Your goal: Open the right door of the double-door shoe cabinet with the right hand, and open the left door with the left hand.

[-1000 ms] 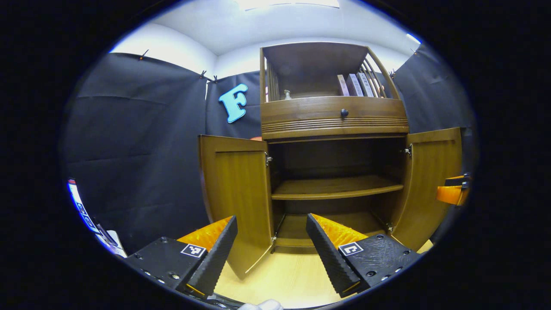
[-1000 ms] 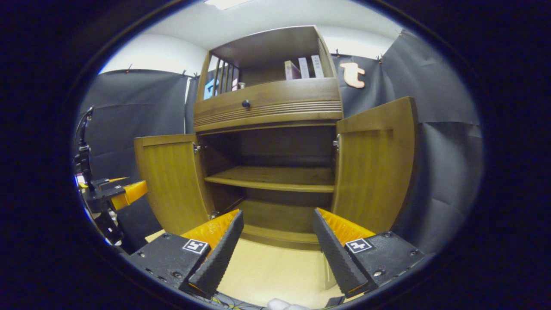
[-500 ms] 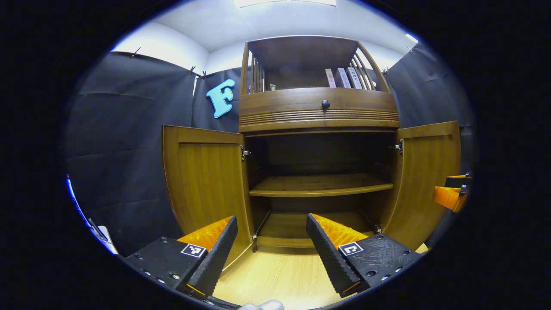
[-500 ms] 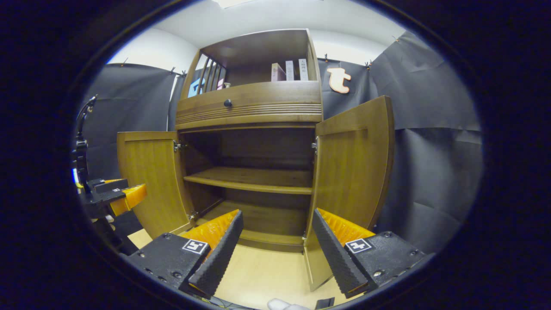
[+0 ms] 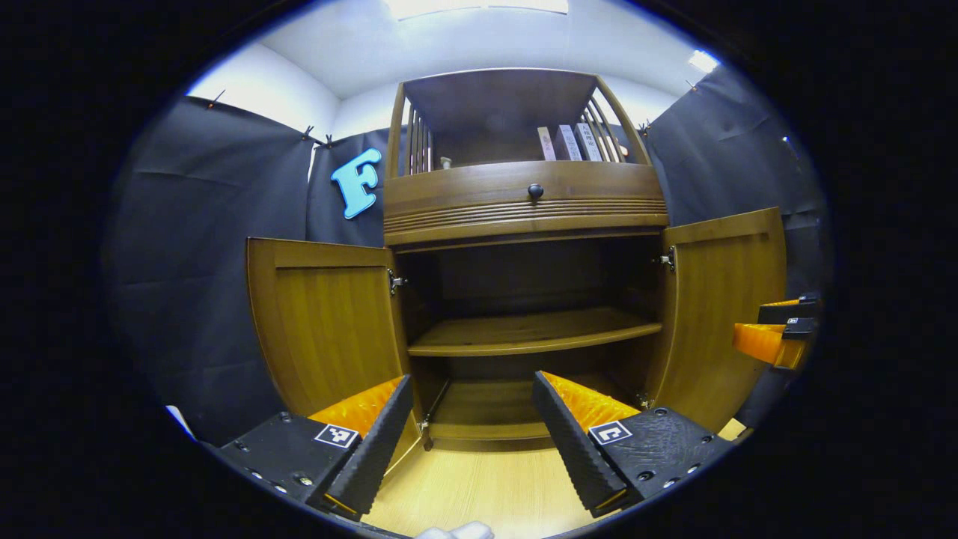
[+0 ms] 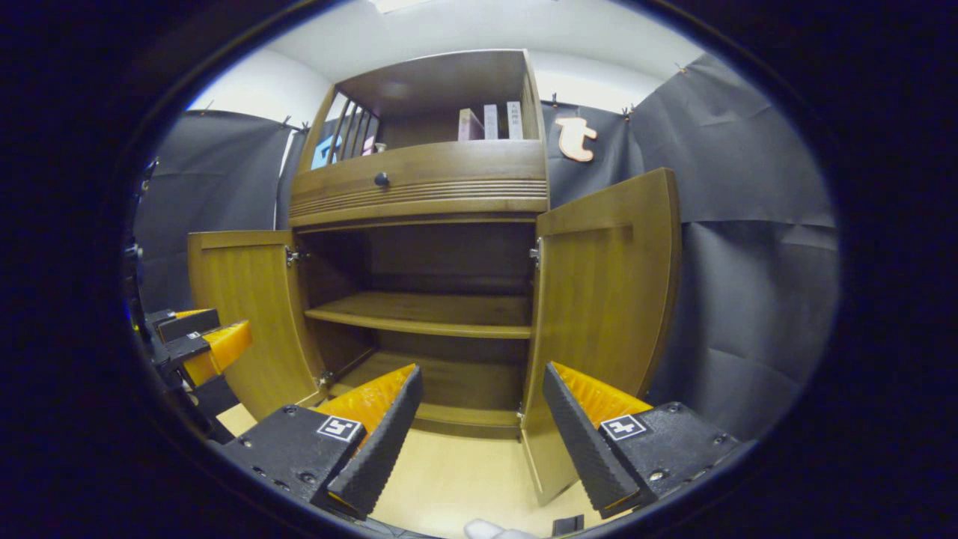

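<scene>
The wooden shoe cabinet stands ahead with both lower doors swung wide. Its left door and right door hang outward, baring a middle shelf with nothing on it. My left gripper is open in front of the cabinet's bottom, touching nothing. In the right gripper view the same cabinet shows its left door and right door. My right gripper is open, apart from the right door. Each gripper appears at the edge of the other's view.
Several books stand in the open top compartment, above a drawer with a dark knob. Black cloth walls close in both sides. Pale wood floor runs up to the cabinet's foot.
Both views have swung so the cabinet sits more centred, and the left door now shows wider open. Both grippers stayed open and have backed off from the doors.
</scene>
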`<state>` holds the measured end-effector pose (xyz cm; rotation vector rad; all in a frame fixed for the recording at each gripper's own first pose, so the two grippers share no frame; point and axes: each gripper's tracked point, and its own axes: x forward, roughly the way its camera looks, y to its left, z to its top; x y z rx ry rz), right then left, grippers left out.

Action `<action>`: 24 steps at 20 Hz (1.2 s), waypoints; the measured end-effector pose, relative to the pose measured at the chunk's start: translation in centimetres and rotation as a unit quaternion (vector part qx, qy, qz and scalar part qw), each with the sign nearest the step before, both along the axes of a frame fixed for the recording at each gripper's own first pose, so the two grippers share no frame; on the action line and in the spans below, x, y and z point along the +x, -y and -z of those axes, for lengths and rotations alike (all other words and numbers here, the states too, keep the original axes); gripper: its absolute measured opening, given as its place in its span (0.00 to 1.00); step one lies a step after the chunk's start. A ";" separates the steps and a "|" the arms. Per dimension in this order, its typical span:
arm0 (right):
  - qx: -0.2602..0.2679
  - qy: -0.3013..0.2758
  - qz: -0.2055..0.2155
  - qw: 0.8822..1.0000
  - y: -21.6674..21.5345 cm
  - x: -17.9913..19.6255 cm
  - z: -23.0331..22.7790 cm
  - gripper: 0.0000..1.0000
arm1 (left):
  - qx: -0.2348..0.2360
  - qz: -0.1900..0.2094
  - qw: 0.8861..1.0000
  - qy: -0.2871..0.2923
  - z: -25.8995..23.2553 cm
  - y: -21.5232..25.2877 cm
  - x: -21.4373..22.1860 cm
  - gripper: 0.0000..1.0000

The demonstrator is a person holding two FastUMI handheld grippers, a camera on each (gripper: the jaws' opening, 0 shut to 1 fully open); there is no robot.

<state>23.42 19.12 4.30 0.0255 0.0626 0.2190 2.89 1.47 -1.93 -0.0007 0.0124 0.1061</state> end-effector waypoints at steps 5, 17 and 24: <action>0.009 -0.003 0.013 1.000 0.6 0.4 -0.3 1.00 | -0.005 0.013 1.000 0.006 -0.6 0.1 0.5 1.00; 0.012 -0.005 0.025 1.000 1.3 0.5 -0.1 1.00 | 0.014 0.039 0.999 0.014 -1.4 2.1 0.9 0.96; 0.016 -0.006 0.029 0.999 1.7 0.4 -0.1 1.00 | 0.014 0.043 0.999 0.014 -1.3 2.5 0.8 0.96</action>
